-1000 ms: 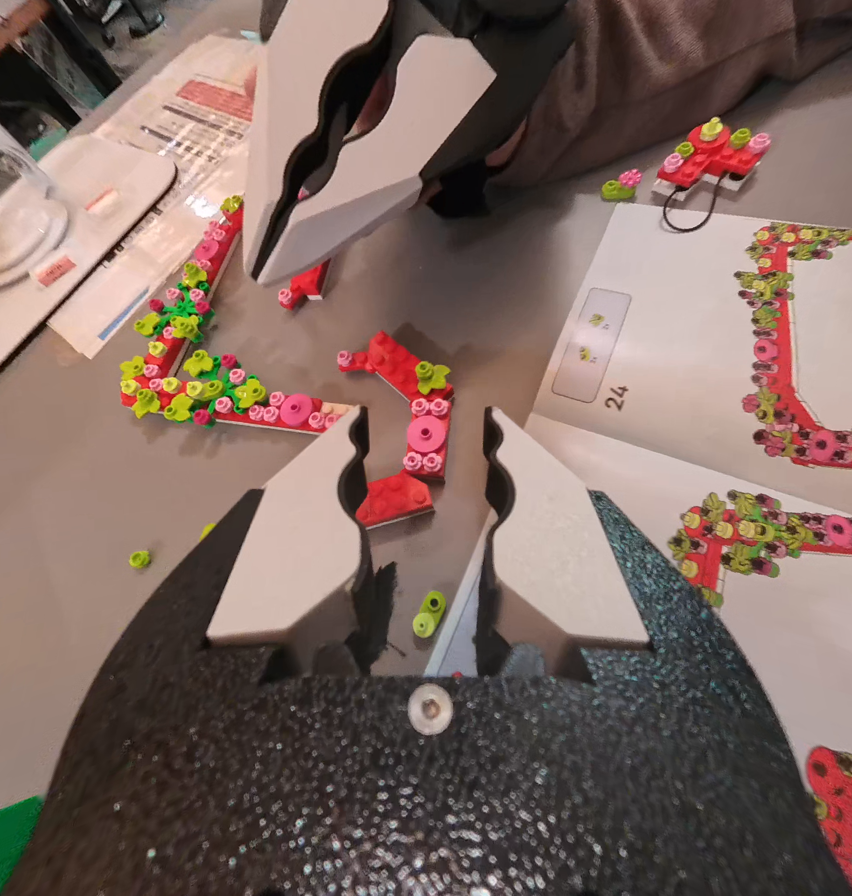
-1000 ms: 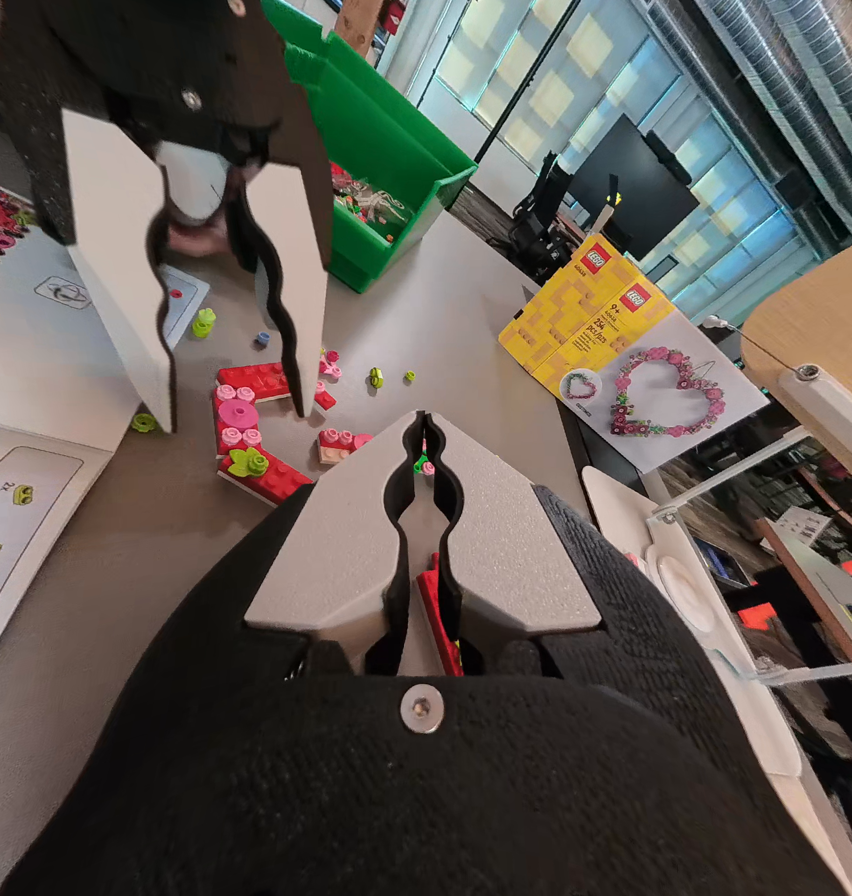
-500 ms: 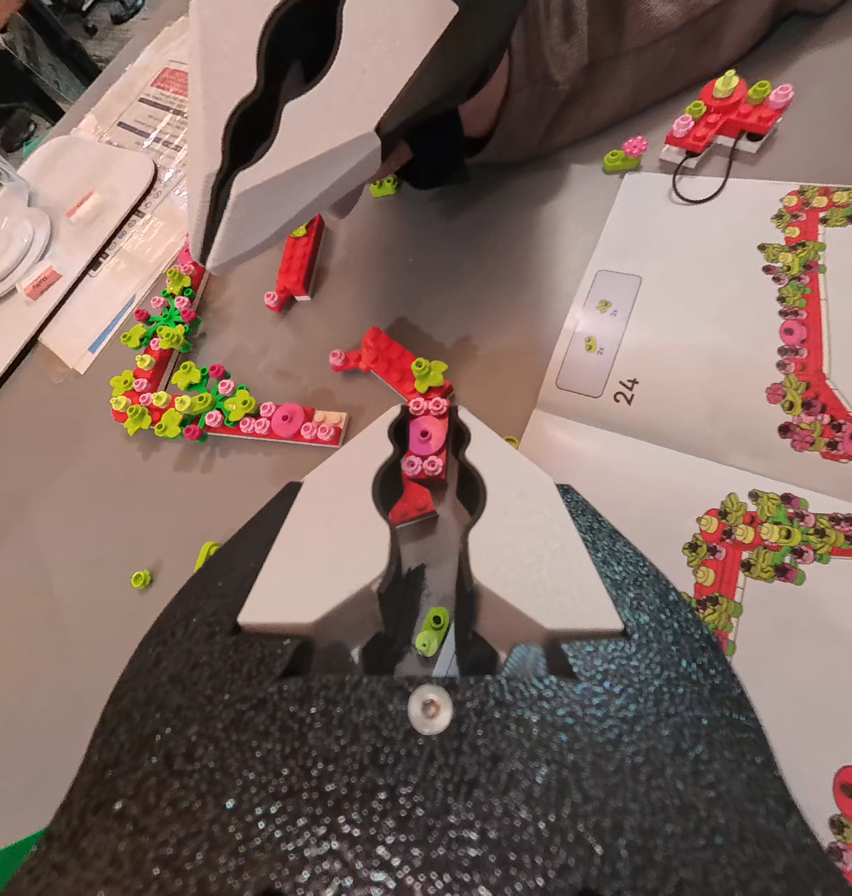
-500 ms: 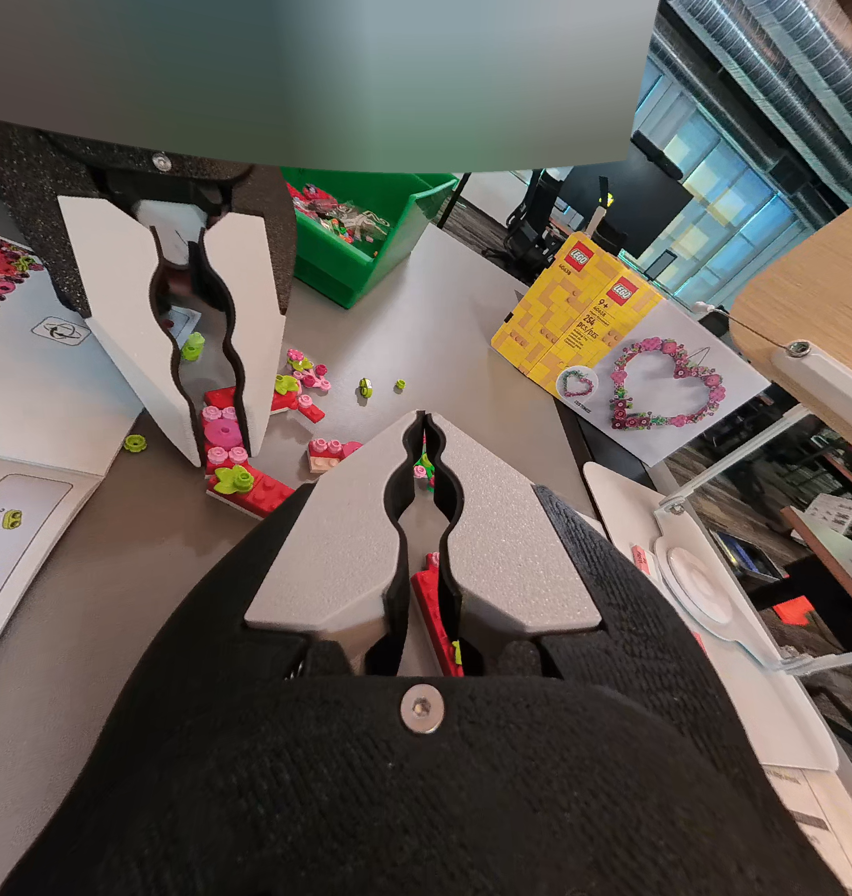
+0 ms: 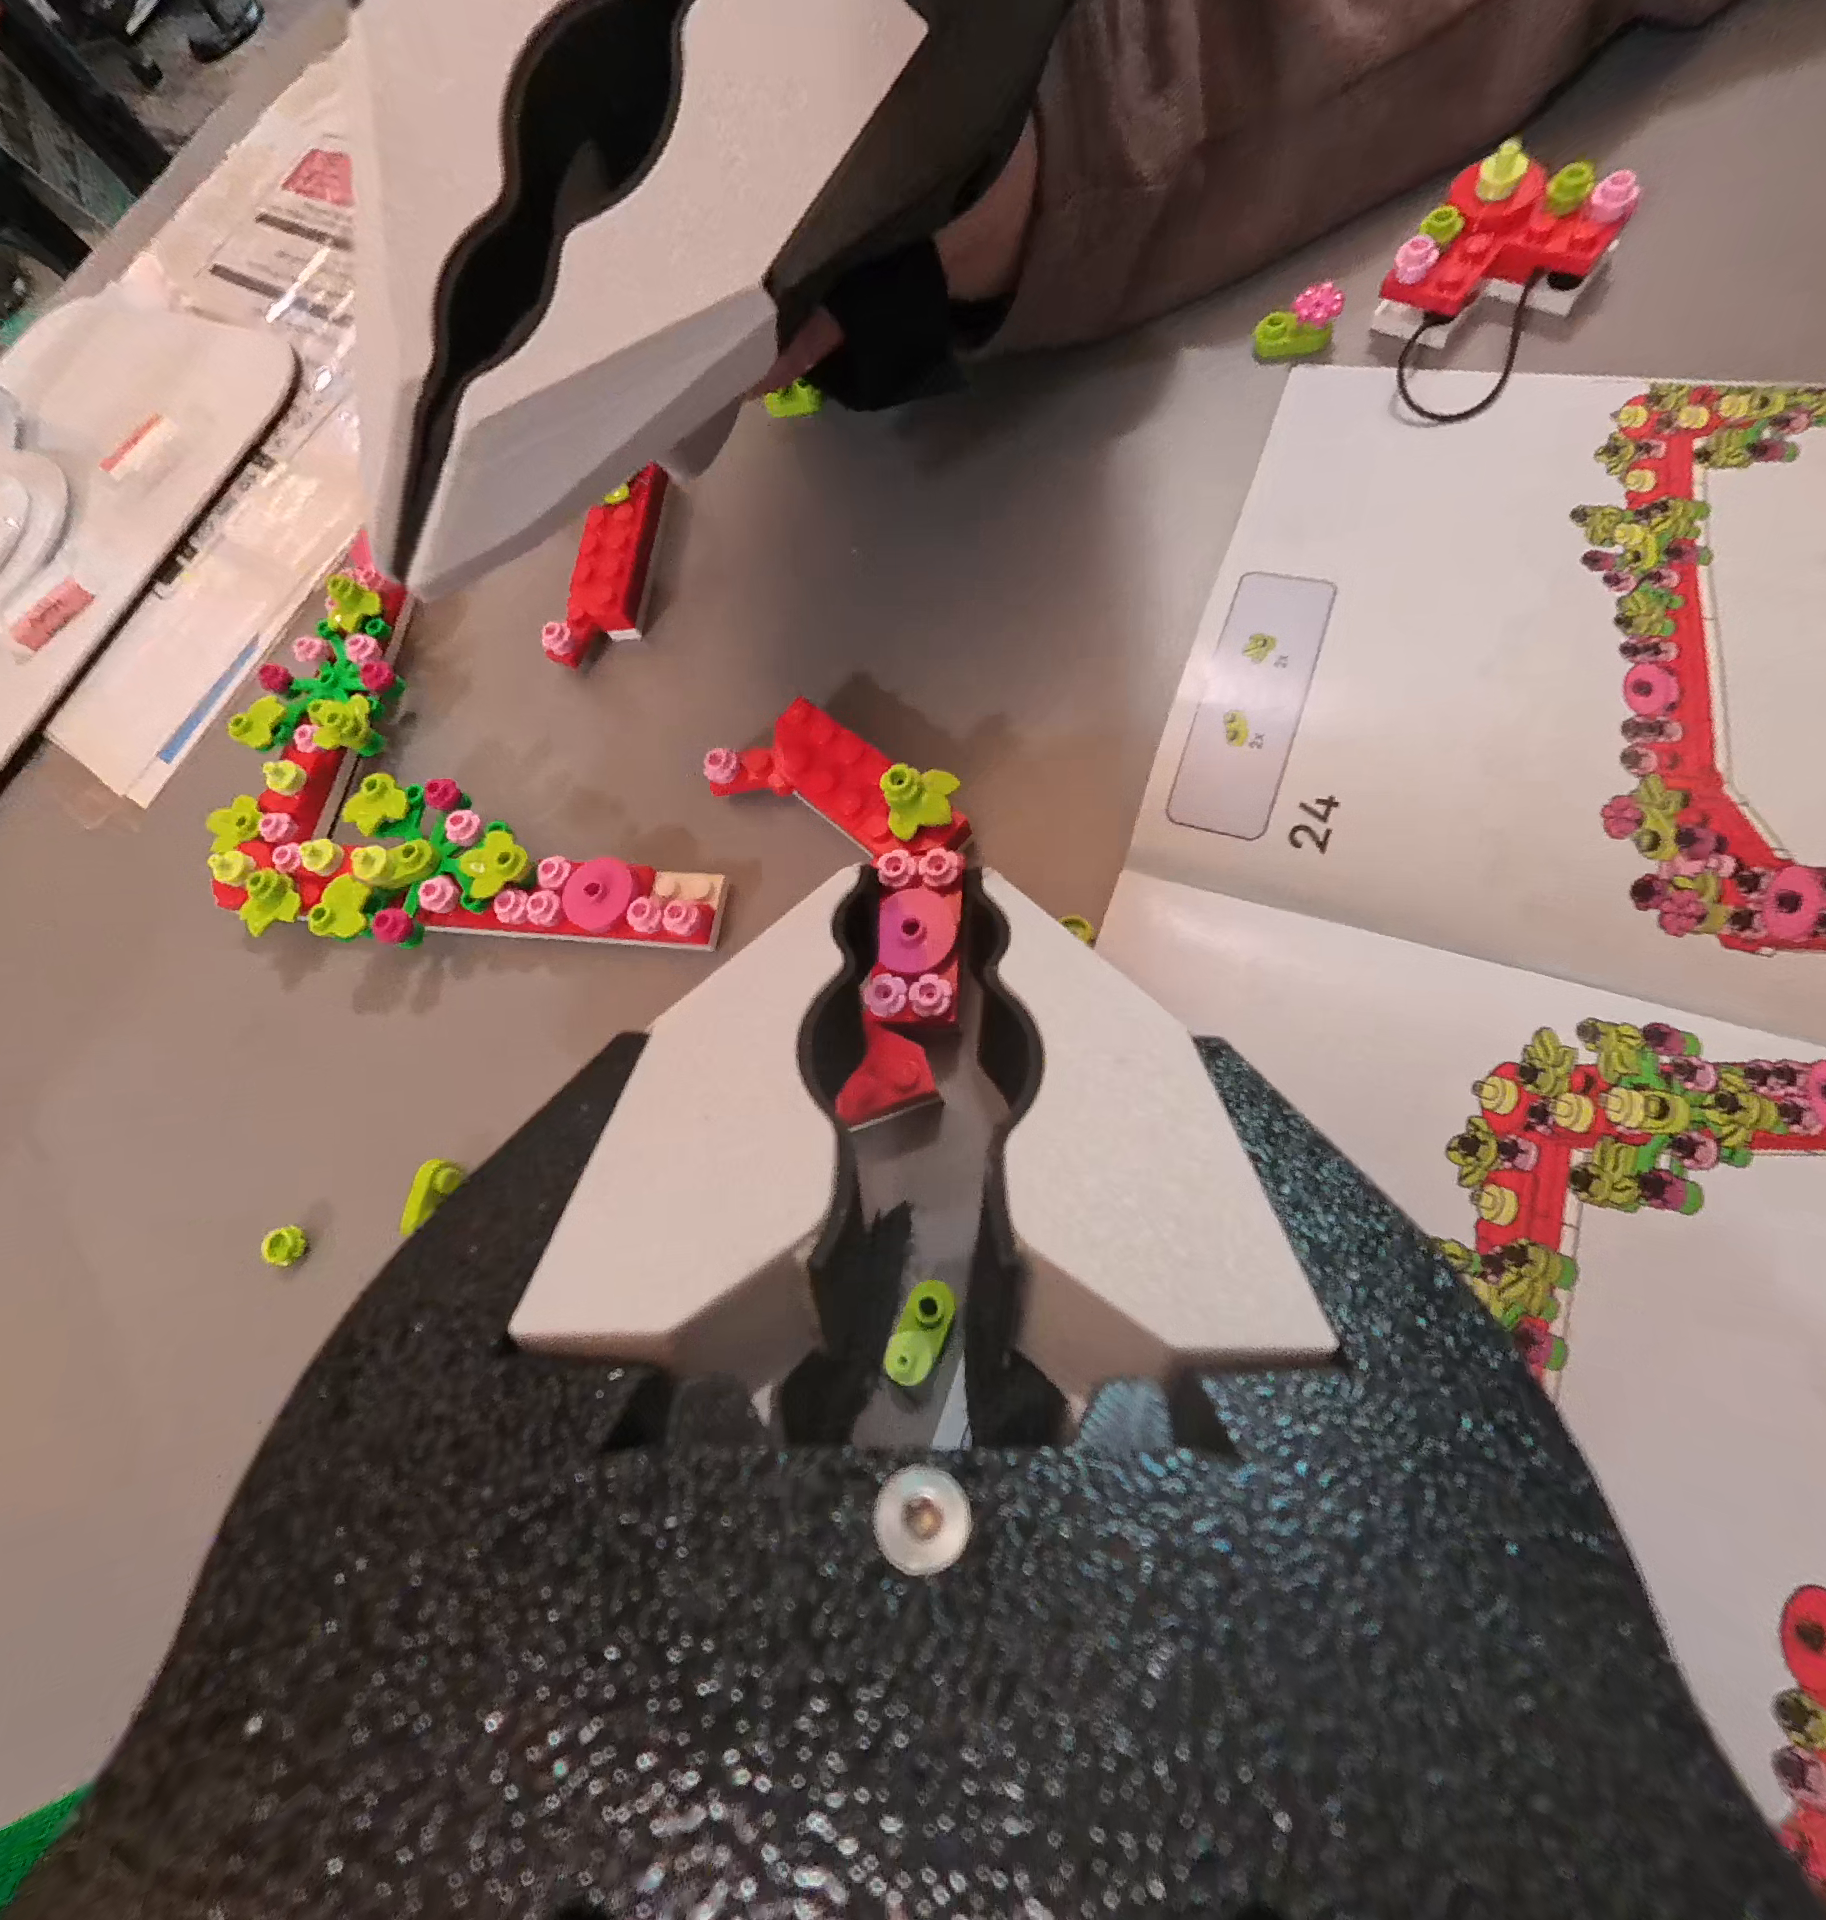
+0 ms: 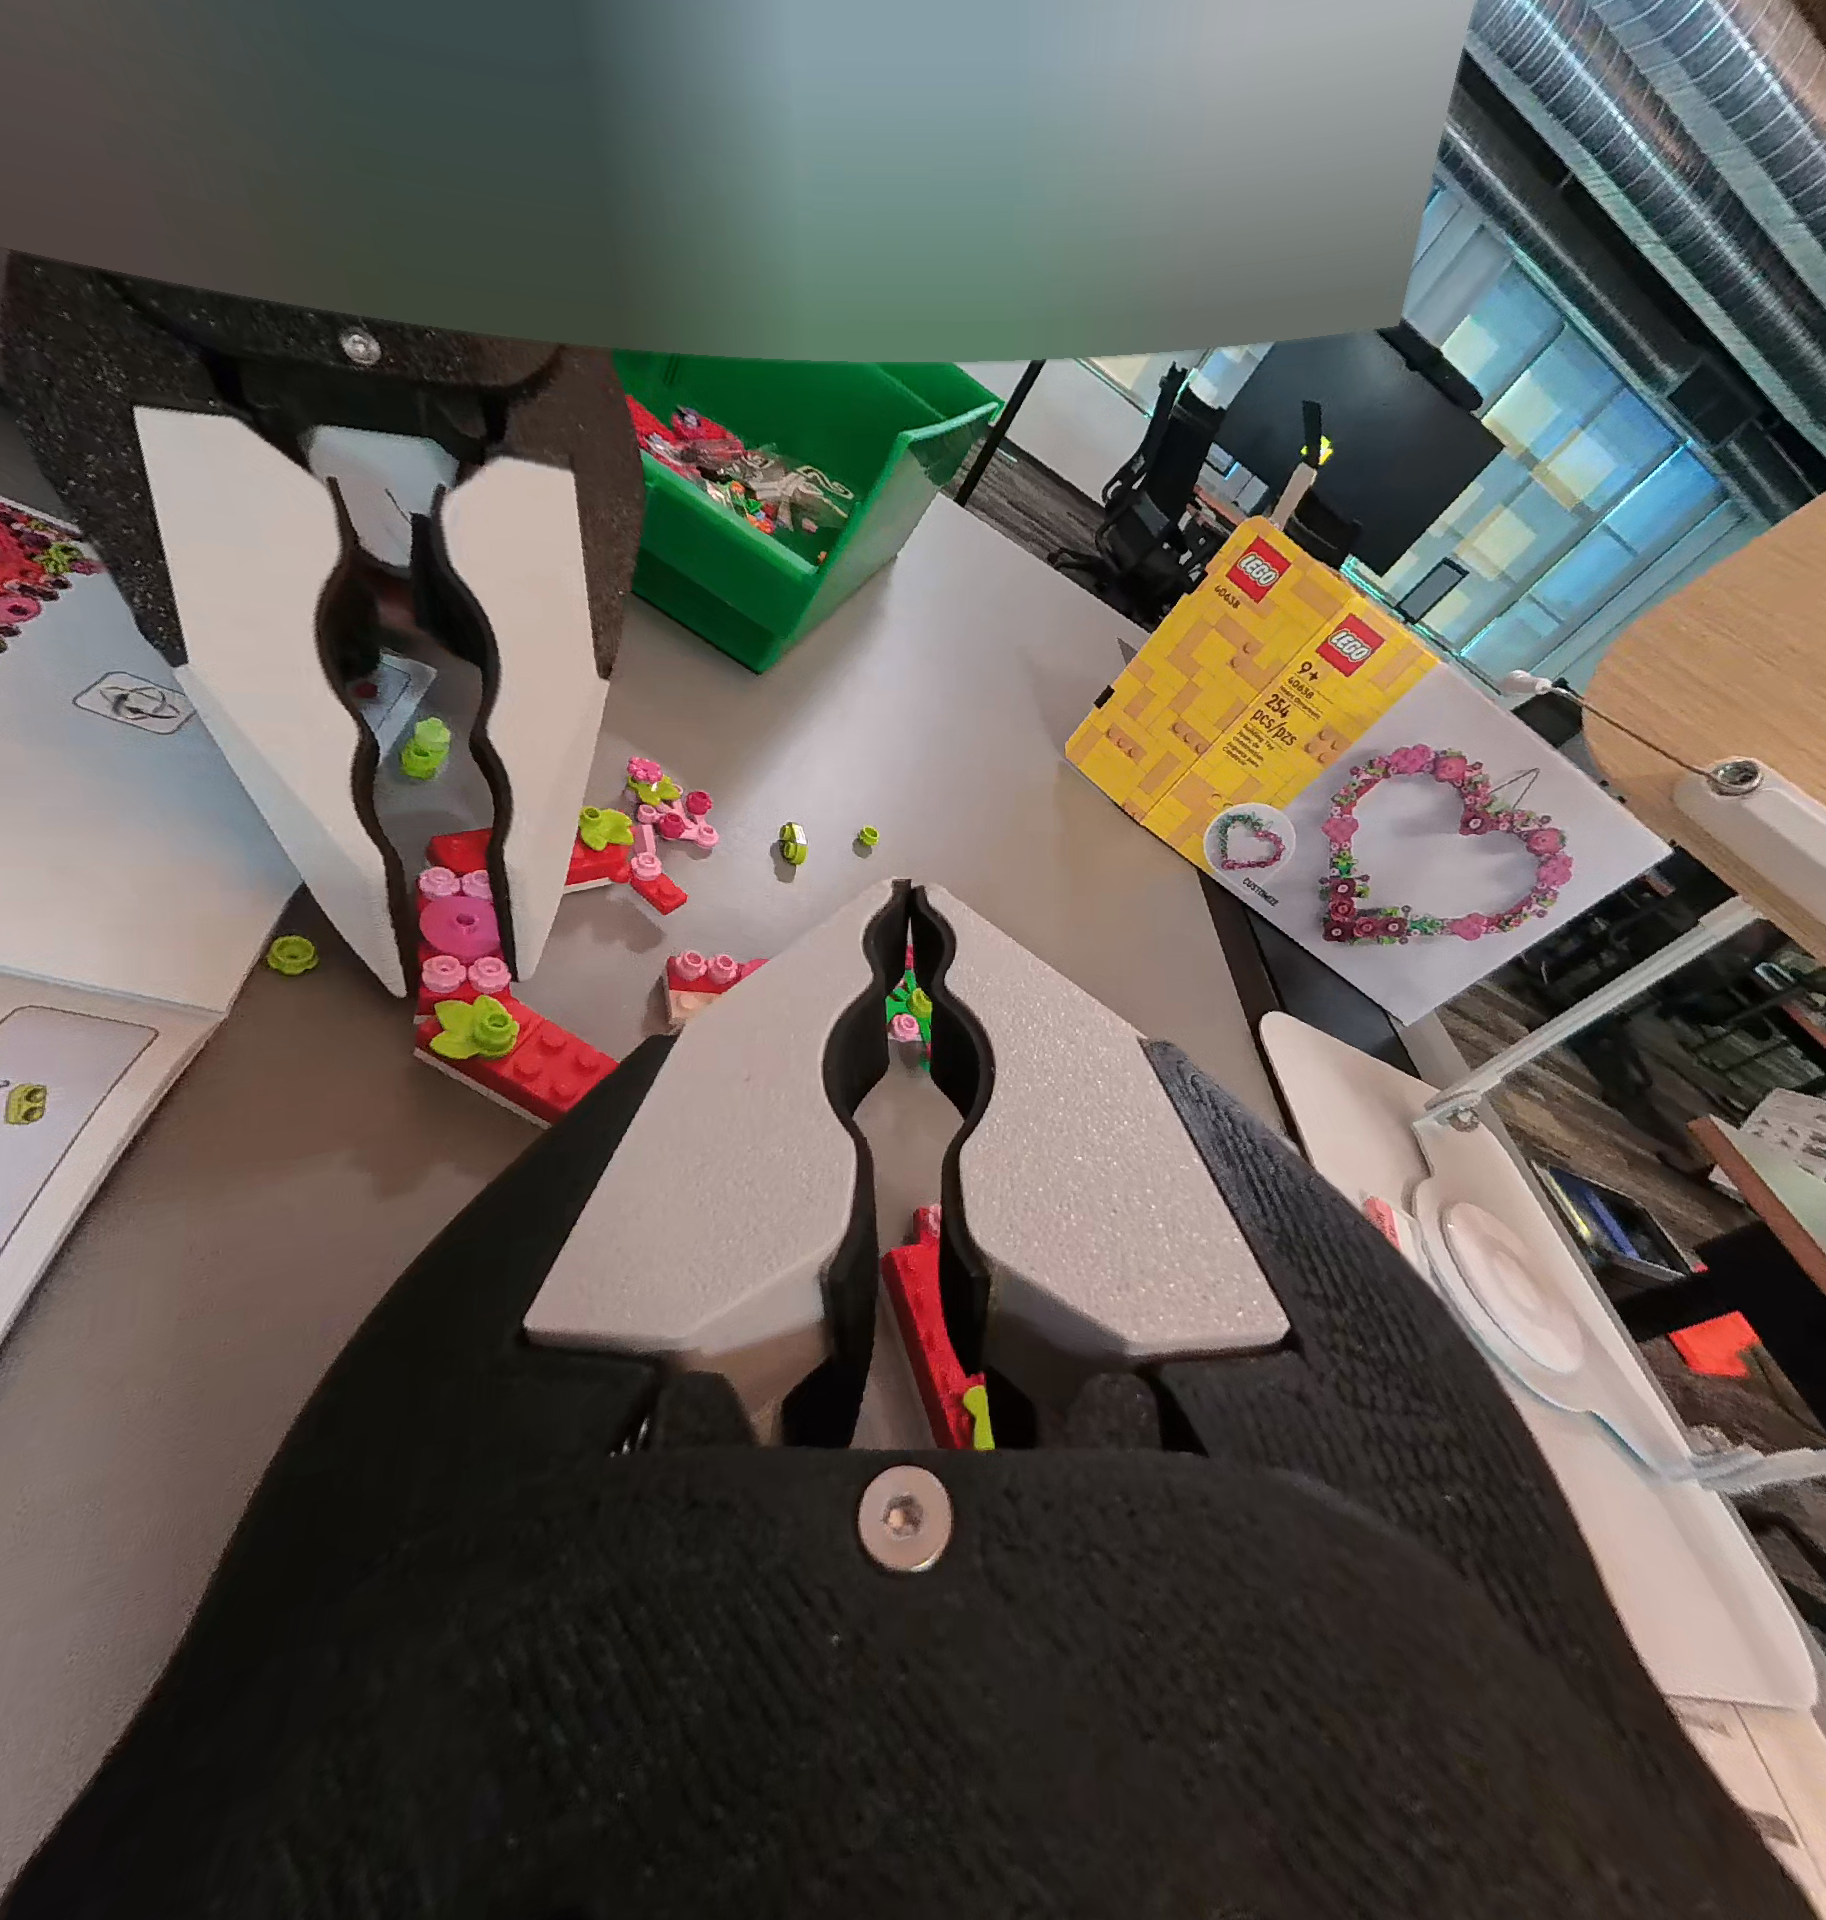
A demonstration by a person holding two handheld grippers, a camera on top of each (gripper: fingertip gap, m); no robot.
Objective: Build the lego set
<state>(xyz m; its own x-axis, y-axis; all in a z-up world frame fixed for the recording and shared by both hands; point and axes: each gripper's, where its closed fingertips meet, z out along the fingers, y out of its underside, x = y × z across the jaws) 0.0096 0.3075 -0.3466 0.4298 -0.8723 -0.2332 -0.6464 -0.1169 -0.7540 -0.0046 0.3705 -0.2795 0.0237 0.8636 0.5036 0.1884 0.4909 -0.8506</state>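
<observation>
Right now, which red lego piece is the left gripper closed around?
Start at the open instruction booklet on the grey table. Just beside its page corner lies a bent red strip, clamped in the left gripper. Unlike the flower-crowded V-shaped piece, it carries one big pink disc.

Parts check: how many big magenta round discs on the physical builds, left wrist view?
2. One magenta disc on the flowered L-shaped section; another on the angled red section, between the left tool fingers. More may hide under the tools.
</observation>
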